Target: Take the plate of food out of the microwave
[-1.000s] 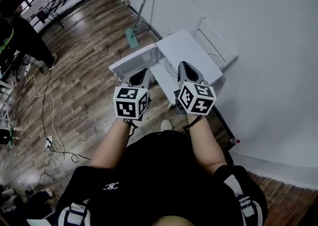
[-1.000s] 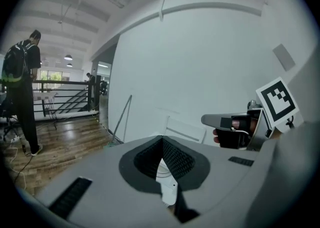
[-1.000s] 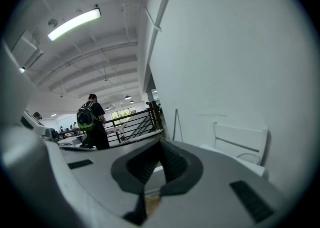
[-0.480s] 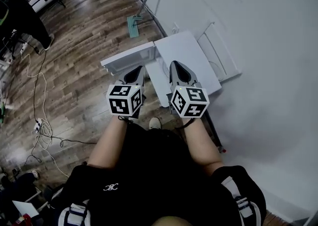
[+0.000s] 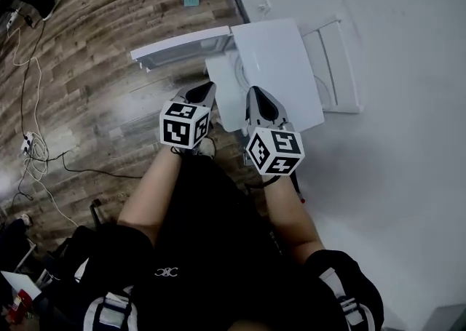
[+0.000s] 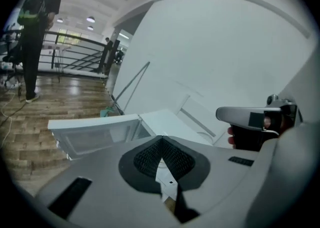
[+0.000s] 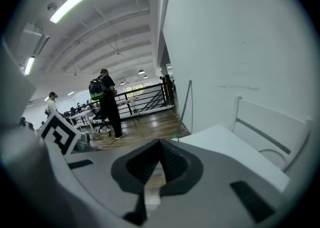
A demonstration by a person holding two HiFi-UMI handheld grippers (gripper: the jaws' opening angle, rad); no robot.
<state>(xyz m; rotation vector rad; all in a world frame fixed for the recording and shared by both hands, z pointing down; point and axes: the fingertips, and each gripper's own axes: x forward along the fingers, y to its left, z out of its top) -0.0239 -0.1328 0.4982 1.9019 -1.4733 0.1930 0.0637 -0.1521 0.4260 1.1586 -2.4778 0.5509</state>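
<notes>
Left hand-held gripper [image 5: 204, 90] and right hand-held gripper [image 5: 256, 94]: jaws together, nothing between them. Held side by side just short of white microwave [image 5: 274, 60], door [image 5: 182, 46] open to the left. Plate of food not discernible inside.

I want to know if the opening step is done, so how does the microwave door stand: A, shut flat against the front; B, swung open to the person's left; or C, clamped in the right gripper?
B: in the head view the microwave door juts out sideways to the left of the white microwave, and the left gripper view also shows it swung wide open.
</notes>
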